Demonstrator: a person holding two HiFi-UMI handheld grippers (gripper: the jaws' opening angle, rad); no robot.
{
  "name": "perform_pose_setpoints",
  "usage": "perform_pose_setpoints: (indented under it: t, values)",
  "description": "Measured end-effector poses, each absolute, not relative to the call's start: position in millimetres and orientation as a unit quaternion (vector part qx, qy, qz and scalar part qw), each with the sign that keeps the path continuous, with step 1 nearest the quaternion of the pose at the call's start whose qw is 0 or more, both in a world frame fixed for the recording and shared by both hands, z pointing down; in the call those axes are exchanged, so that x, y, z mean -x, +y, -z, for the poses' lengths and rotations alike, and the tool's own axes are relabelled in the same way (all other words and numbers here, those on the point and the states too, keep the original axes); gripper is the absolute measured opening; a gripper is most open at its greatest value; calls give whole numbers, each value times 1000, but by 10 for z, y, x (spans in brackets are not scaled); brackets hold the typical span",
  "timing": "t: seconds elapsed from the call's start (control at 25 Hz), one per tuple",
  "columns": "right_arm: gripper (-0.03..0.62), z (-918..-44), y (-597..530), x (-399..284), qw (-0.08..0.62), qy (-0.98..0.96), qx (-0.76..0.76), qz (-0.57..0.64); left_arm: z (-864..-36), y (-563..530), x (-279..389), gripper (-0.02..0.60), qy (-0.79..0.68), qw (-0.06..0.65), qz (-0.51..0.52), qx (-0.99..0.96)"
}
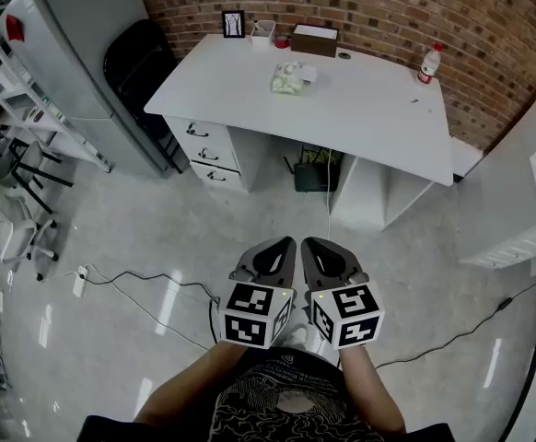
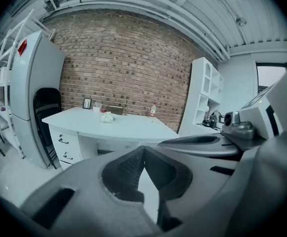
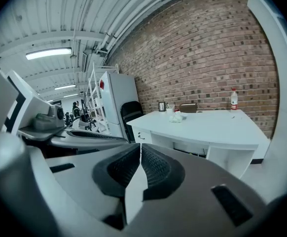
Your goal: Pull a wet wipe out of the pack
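Note:
The wet wipe pack (image 1: 289,78) is a pale green bundle lying on the white desk (image 1: 360,109), far ahead of me. In the left gripper view the wet wipe pack (image 2: 106,117) is small on the desk; in the right gripper view the wet wipe pack (image 3: 176,116) sits near the desk's far side. My left gripper (image 1: 285,243) and right gripper (image 1: 310,243) hang side by side over the floor, close to my body, well short of the desk. Both are shut, jaw tips meeting with nothing between them.
On the desk stand a picture frame (image 1: 233,24), a white cup (image 1: 262,32), a brown box (image 1: 315,40) and a red-capped bottle (image 1: 428,63). A black chair (image 1: 139,63) and grey cabinet (image 1: 70,63) stand left of the desk, drawers (image 1: 203,150) under it. Cables (image 1: 139,293) cross the floor.

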State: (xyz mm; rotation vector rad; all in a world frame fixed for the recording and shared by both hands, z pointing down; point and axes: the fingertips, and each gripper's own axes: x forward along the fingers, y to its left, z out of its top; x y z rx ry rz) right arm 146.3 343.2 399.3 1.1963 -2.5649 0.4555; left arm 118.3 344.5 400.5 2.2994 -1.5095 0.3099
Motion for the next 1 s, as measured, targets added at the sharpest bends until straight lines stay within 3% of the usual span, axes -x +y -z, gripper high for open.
perform_pose_setpoints:
  t: [0.48, 1.0]
  values:
    - [20, -4026, 3080, -1689, 132, -891, -405, -159, -4031, 3105, -1422, 12, -543, 181, -114, -812]
    - [20, -4197, 2160, -1264, 138, -887, -409, -162, -4231, 2172, -957, 12, -539, 197, -108, -812]
